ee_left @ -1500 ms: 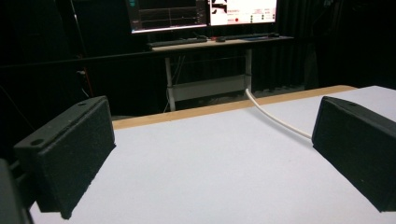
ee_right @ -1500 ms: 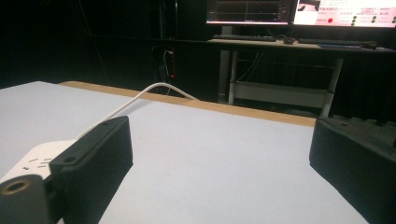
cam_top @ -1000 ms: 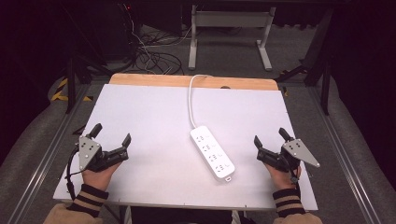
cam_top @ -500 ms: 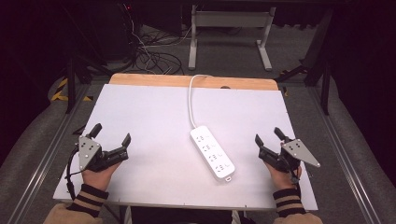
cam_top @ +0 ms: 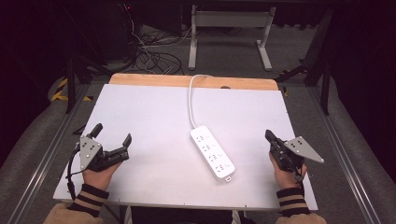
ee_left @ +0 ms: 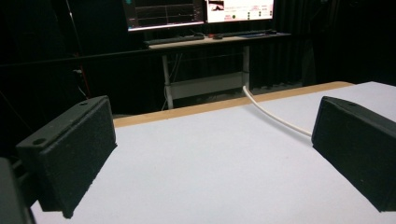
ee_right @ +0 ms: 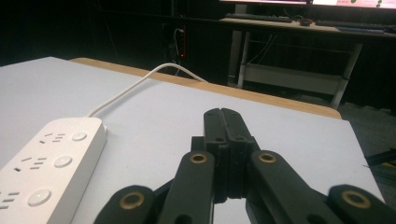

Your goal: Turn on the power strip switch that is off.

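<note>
A white power strip (cam_top: pixel 212 151) lies at an angle in the middle of the white table top (cam_top: pixel 149 112), and its white cable (cam_top: pixel 190 100) runs off over the far edge. My left gripper (cam_top: pixel 112 134) rests at the front left, open, with nothing between its jaws. In the left gripper view (ee_left: pixel 212 154) its black pads (ee_left: pixel 70 154) stand wide apart over bare table, with the cable (ee_left: pixel 275 116) beyond them. My right gripper (cam_top: pixel 270 136) lies at the front right, to the right of the strip. Its jaws have just been closing and now meet (ee_right: pixel 227 135) with nothing held. The strip (ee_right: pixel 46 163) lies to its left.
A bare wooden strip (cam_top: pixel 196 81) forms the table's far edge. Beyond it stand a desk frame (cam_top: pixel 229 32) and loose cables on the floor (cam_top: pixel 154 58). Metal rails (cam_top: pixel 42 158) run along both sides of the table. Monitors (ee_left: pixel 201 9) glow in the dark background.
The right gripper's jaws have gone from wide open to closed together with nothing between them. Both hands and the power strip stay where they were.
</note>
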The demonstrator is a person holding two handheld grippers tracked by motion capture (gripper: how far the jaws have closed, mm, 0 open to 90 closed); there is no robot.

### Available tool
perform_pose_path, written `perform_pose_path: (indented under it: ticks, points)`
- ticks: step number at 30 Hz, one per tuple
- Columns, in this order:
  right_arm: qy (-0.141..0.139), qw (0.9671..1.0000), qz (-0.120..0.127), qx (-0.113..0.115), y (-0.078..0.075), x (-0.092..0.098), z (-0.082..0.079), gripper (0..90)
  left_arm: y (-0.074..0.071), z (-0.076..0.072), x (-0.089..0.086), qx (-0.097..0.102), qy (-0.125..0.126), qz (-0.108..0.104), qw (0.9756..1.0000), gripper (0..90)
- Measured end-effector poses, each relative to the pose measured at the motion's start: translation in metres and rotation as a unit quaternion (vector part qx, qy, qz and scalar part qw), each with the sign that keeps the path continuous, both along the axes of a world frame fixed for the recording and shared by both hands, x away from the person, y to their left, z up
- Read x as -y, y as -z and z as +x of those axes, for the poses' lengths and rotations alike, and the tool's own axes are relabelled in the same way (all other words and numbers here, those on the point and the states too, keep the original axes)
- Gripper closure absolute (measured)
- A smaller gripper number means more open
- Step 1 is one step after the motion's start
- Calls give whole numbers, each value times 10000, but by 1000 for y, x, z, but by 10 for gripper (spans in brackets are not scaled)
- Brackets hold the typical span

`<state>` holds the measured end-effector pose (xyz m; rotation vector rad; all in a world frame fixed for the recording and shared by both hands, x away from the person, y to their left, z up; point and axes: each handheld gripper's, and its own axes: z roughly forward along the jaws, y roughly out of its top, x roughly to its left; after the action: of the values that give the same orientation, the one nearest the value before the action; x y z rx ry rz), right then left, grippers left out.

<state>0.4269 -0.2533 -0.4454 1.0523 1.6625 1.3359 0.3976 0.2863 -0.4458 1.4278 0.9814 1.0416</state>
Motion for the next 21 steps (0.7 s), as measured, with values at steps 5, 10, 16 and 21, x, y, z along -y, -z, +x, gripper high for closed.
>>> perform_pose_path:
  ticks: [5, 10, 16, 21]
  points:
    - [83, 9999, -29, -100, -23, 3, -5, 900, 0, 0, 0, 10, -8, 0, 10000, 3]
    - [-86, 9996, -258, -9, -52, -6, -17, 900, 0, 0, 0, 12, 14, 10, 10000, 3]
    - [-444, 9973, -576, 94, -84, -31, -30, 900, 0, 1, 1, 18, 17, 0, 10000, 3]
    - [-725, 9951, -641, 192, -109, -52, -42, 900, 0, 2, 2, 6, 15, 17, 10000, 3]
